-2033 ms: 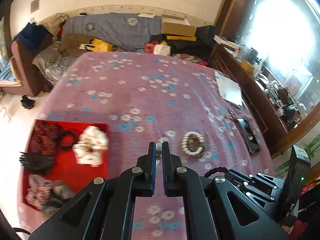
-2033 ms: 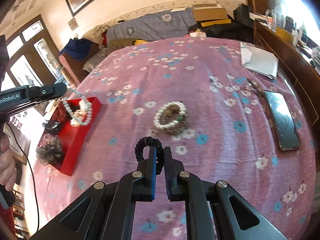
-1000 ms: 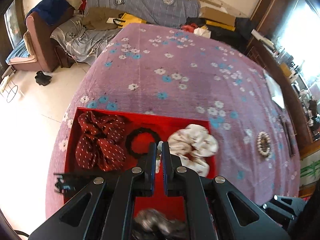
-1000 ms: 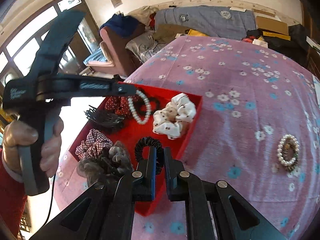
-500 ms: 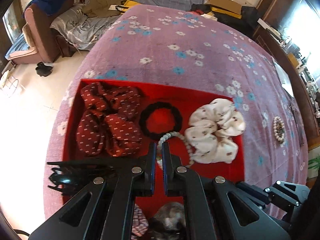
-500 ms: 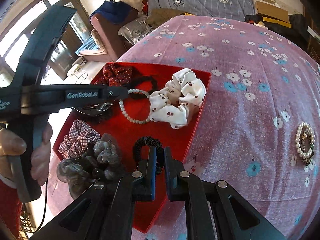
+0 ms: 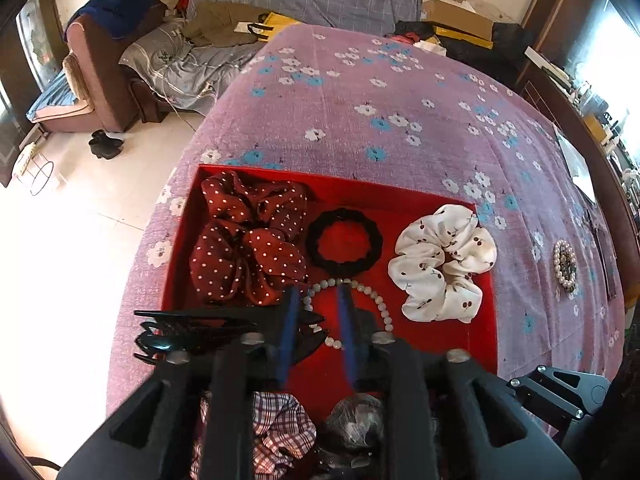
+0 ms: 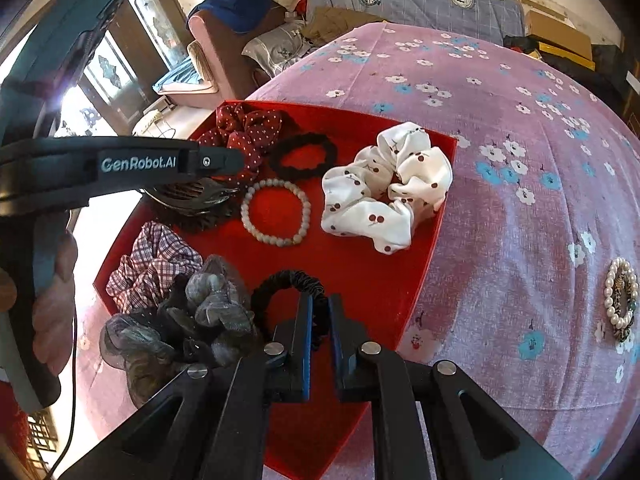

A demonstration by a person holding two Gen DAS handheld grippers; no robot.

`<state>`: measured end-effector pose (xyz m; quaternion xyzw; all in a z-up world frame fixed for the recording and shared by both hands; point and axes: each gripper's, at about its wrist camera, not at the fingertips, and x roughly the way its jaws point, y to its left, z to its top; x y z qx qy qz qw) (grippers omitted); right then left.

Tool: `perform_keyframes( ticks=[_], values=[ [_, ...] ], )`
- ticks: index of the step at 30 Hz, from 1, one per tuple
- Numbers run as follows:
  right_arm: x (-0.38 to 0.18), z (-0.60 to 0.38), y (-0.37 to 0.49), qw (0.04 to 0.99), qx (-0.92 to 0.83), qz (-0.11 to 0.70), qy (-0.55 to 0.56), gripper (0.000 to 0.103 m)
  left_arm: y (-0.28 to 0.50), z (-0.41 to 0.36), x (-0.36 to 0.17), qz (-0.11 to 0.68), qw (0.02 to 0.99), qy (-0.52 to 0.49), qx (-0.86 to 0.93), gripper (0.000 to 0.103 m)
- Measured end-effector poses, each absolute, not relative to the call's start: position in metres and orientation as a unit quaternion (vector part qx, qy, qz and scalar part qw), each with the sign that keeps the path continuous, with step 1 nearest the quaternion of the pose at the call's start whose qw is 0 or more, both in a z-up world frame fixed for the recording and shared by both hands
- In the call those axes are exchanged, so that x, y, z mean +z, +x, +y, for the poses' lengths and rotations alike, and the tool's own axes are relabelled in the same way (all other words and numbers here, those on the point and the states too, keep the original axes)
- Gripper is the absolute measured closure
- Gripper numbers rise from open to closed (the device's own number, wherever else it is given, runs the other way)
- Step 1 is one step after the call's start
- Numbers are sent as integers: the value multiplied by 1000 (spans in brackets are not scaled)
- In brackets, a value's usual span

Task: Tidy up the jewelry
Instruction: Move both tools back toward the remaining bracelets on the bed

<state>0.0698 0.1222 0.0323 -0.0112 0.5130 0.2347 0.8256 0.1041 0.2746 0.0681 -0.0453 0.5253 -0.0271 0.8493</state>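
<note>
A red tray [image 7: 486,344] [image 8: 424,280] lies on the purple flowered cloth. In it lies a pale bead bracelet [image 8: 276,212] [image 7: 380,308], flat on the tray floor. My left gripper [image 7: 318,300] is open just above that bracelet, holding nothing. My right gripper [image 8: 318,304] is shut on a black scrunchie [image 8: 286,282] and holds it over the tray's near part. A pearl bracelet [image 8: 620,300] [image 7: 565,266] lies on the cloth to the right of the tray.
The tray also holds a red dotted scrunchie [image 7: 244,240], a black hair tie [image 7: 344,242], a white cherry scrunchie [image 7: 440,264], a black claw clip [image 7: 192,328], a plaid scrunchie [image 8: 154,260] and a grey one [image 8: 192,320]. A phone [image 7: 604,256] lies far right.
My left gripper has opened and let go of the pale bead bracelet, which now lies in the tray. My right gripper has moved in over the tray with the black scrunchie.
</note>
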Motion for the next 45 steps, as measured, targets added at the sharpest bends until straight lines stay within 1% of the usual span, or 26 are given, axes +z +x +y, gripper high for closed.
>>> perform_keyframes(
  ticks=[4,5,7,8,9,11,17,24,30,34,39,45],
  values=[
    [37,120,66,830,235,506,-14,89,93,272,86,518,855,-21,9,76],
    [39,119,65,831,235,504,-13,88,89,271,90,513,858,-15,18,74],
    [43,116,64,834,236,499,-9,79,81,271,102,502,864,-5,37,69],
    [45,114,63,835,237,496,-8,78,77,271,108,497,867,-3,44,67],
    [48,112,61,837,237,493,-7,78,71,271,114,490,870,-2,53,64],
    [53,108,58,839,238,489,-3,78,63,271,122,481,874,0,64,63],
    [68,82,45,847,234,476,13,78,44,255,135,469,880,17,77,62],
    [65,-10,42,857,168,484,60,77,33,212,139,466,884,11,41,62],
    [53,-98,40,858,82,498,98,78,34,150,128,476,879,32,-4,62],
    [51,-138,32,857,38,503,105,78,29,105,119,482,874,55,-28,62],
    [50,-162,23,855,11,509,103,77,21,63,108,492,867,71,-39,62],
    [54,-170,11,860,10,504,80,76,14,38,98,503,860,76,-32,62]
  ],
)
